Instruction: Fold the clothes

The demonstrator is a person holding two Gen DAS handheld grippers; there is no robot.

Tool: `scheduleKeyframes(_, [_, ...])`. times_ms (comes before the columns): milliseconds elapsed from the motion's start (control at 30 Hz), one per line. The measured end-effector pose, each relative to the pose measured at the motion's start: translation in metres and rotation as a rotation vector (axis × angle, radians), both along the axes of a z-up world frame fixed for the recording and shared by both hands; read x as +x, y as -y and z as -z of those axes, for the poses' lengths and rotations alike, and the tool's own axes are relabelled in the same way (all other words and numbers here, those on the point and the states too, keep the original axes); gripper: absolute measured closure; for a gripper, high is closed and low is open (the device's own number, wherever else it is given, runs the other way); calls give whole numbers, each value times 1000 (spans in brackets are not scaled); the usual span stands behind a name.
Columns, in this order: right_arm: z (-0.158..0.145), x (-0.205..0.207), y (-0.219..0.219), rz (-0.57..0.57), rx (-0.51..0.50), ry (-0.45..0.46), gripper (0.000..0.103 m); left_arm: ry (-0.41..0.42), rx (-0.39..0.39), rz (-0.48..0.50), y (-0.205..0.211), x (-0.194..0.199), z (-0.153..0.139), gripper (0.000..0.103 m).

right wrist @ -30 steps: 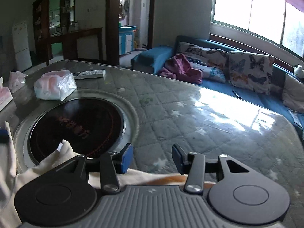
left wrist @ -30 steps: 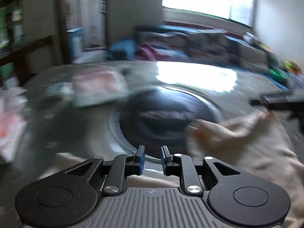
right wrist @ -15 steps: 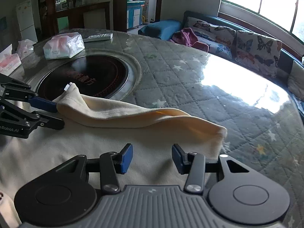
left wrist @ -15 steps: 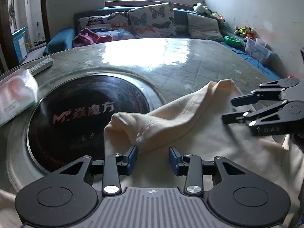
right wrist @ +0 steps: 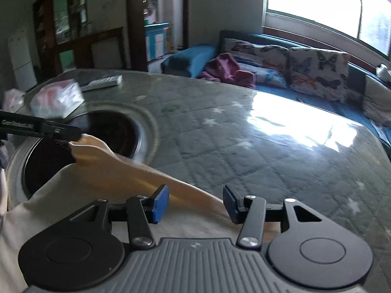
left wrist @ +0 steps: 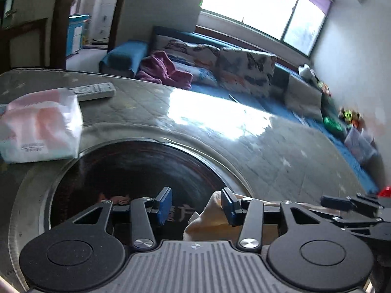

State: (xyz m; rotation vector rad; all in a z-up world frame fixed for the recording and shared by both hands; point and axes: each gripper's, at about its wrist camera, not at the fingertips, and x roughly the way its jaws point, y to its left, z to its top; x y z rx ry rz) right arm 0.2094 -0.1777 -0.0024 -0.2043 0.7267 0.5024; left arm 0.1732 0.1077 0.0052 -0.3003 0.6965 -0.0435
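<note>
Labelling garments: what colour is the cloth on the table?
Plain cream cloth, no pattern; clearest in the right wrist view.

Left gripper (right wrist: 73, 133) arm – white "GenRobot.AI". Tissue pack (left wrist: 40, 128) – small printed line, too blurred to read. Hob (left wrist: 127, 171) – pale characters by the fingers, partly hidden, unreadable.

The tabletop (right wrist: 220, 131) is round, covered in a grey quilted cloth with pale stars under a glossy clear sheet that mirrors the window light. A black round cooktop (left wrist: 136, 171) sits sunk in its middle inside a grey ring. A tissue pack (left wrist: 41, 127) lies beside that ring, and a remote (left wrist: 95, 91) lies just behind the pack. A cream garment (right wrist: 80, 185) lies on the near part, one end reaching over the cooktop.
</note>
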Motion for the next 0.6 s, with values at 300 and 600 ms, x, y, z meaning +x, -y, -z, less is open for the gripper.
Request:
scheduleKeyframes(300, [3,-4,58,154,-15,-32,55,5,73,59,11,-9,8,48])
scheduleKeyframes(600, [14,-2,70,176,9,-65,93,-28,164,91,31,3,23,52])
